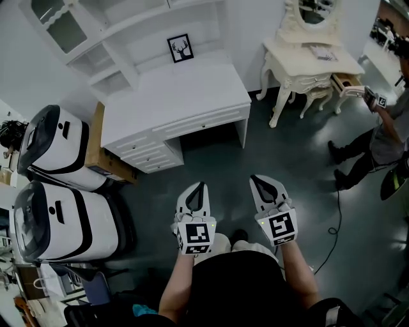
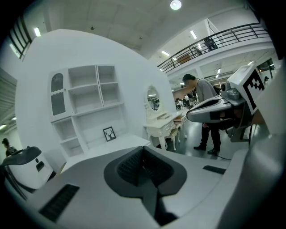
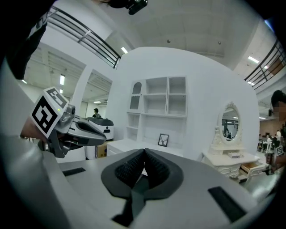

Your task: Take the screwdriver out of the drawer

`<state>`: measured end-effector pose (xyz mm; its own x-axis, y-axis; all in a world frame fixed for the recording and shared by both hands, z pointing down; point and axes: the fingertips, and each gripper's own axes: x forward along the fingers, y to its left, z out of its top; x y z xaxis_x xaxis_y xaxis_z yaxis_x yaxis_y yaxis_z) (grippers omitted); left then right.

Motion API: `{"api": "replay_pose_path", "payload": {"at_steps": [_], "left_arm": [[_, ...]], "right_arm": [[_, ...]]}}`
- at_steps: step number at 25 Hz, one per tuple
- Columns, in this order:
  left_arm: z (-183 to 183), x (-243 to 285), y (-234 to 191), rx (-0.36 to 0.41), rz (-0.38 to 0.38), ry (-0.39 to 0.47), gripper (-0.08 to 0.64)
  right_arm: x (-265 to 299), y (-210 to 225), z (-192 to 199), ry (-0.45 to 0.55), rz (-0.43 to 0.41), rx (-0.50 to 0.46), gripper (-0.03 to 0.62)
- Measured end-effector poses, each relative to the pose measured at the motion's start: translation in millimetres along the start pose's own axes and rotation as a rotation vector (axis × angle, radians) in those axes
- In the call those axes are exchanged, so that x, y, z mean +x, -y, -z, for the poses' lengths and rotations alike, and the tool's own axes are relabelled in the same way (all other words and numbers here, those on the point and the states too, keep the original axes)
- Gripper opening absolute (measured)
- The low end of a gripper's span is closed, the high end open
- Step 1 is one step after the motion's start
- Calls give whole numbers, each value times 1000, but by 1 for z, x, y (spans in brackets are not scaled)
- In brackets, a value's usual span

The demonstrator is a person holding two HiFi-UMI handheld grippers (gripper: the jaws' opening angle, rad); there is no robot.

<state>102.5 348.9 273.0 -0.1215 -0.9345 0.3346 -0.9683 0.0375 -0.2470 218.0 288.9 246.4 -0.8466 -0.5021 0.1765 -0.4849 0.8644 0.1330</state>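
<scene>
left gripper (image 1: 197, 190) and right gripper (image 1: 262, 182) both clenched on nothing. desk drawers (image 1: 151, 155) sit up-left of them, well apart, left one nearer; no screwdriver visible.

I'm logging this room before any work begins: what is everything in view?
desk: one, white, centre, against the wall
shelves: one unit, white, at the desk's back
picture: one, black frame, on the desk
dressing table: one, cream, right of the desk
mirror: one, cream frame, on the dressing table
drawer: one, open, on the dressing table
machines: two, white and black, left of the desk
box: one, brown, between desk and machines
cable: one, black, floor at right
other person: one, grey top, far right
left gripper: white, shut, empty
right gripper: white, shut, empty
</scene>
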Motion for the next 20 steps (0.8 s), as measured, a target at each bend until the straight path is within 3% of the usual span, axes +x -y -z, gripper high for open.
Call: {"api": "replay_pose_path", "payload": {"at_steps": [9,20], "left_arm": [[15,20,-3,-10,15,-37,23],[31,105,-59,-23,56,-60,23]], "right_arm": [[28,2,25,-59,0,8,18],[128,13,54,-156,-28,2,18]]}}
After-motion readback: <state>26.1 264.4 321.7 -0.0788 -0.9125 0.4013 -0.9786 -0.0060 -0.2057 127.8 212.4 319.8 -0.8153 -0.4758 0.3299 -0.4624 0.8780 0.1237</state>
